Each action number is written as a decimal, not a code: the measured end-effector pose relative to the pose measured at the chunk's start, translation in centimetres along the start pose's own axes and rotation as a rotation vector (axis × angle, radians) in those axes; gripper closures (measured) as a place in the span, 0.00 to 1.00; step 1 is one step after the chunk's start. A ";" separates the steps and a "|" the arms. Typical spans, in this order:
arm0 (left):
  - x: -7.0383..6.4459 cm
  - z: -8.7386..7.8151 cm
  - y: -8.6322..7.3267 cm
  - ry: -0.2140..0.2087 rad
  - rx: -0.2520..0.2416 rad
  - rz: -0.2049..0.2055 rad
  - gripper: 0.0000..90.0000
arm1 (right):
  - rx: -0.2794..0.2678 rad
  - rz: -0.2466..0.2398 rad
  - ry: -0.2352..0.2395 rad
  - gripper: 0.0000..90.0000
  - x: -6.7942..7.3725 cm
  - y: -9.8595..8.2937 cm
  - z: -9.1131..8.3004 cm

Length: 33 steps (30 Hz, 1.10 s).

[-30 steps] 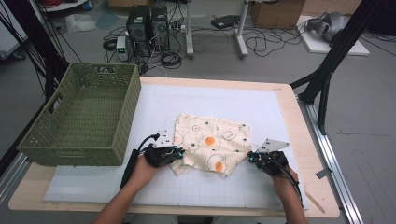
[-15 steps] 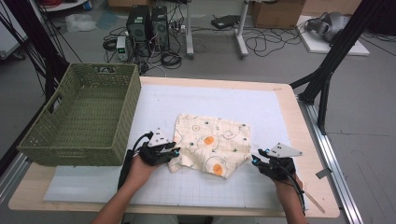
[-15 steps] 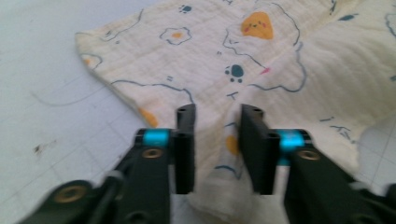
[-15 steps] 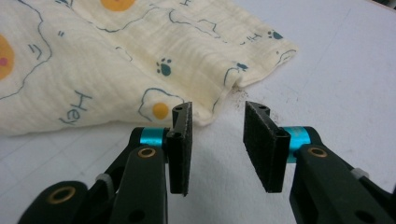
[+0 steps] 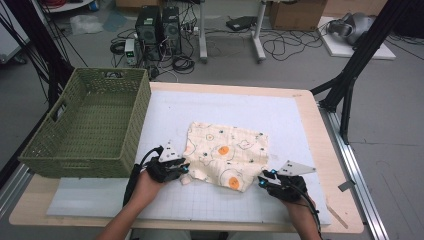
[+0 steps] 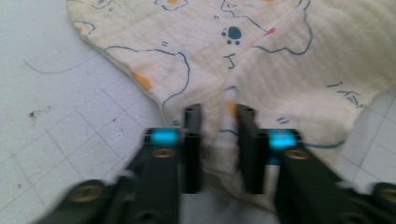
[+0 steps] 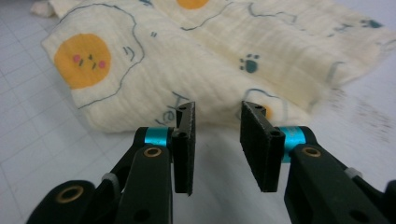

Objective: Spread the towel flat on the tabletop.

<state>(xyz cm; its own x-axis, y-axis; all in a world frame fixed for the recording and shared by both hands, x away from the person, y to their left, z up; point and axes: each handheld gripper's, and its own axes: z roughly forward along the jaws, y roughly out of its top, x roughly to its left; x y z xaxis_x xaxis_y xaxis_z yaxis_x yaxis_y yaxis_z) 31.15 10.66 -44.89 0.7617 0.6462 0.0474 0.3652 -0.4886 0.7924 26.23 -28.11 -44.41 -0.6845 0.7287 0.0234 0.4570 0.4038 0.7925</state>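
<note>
One cloth [image 5: 226, 154] beside one basket [image 5: 89, 125] — left gripper [image 5: 182, 169] jaws part-open, straddling a cloth fold; right gripper [image 5: 262, 179] jaws apart, empty, just beside the cloth.

Both grippers black: left gripper [image 6: 219, 135] and right gripper [image 7: 217, 128] have cyan bands, brass-looking screws, grey triangular plates, black cables; forearms apparently sleeveless.

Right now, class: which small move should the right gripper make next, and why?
Probably ease the right gripper forward onto the egg-print cloth edge and close. Its jaws stand open just short of the cloth, while the left gripper already straddles a fold.
</note>
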 end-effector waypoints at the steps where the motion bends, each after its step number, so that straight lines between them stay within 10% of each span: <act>1: 0.0 0.0 0.0 0.010 0.000 0.002 0.94 | 0.006 0.004 0.005 0.72 0.1 0.2 0.5; 16: 3.3 -2.7 -1.0 0.144 -0.040 -0.084 0.95 | 0.089 -0.018 -0.046 0.59 2.5 4.1 5.8; 21: 3.1 -2.5 -1.2 0.126 -0.043 -0.088 0.95 | 0.093 -0.041 -0.010 0.96 2.9 4.0 5.5; 33: 0.5 -1.3 -0.4 -0.019 -0.056 -0.059 0.94 | 0.129 -0.049 -0.116 0.96 -0.5 3.1 0.5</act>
<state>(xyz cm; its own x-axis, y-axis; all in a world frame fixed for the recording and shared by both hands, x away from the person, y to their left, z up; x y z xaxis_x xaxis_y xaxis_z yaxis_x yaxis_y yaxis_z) 30.69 11.92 -44.45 0.7496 0.6618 -0.0117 0.3801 -0.4158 0.8262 28.22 -26.95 -42.27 -0.6409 0.7623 -0.0898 0.4991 0.5027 0.7059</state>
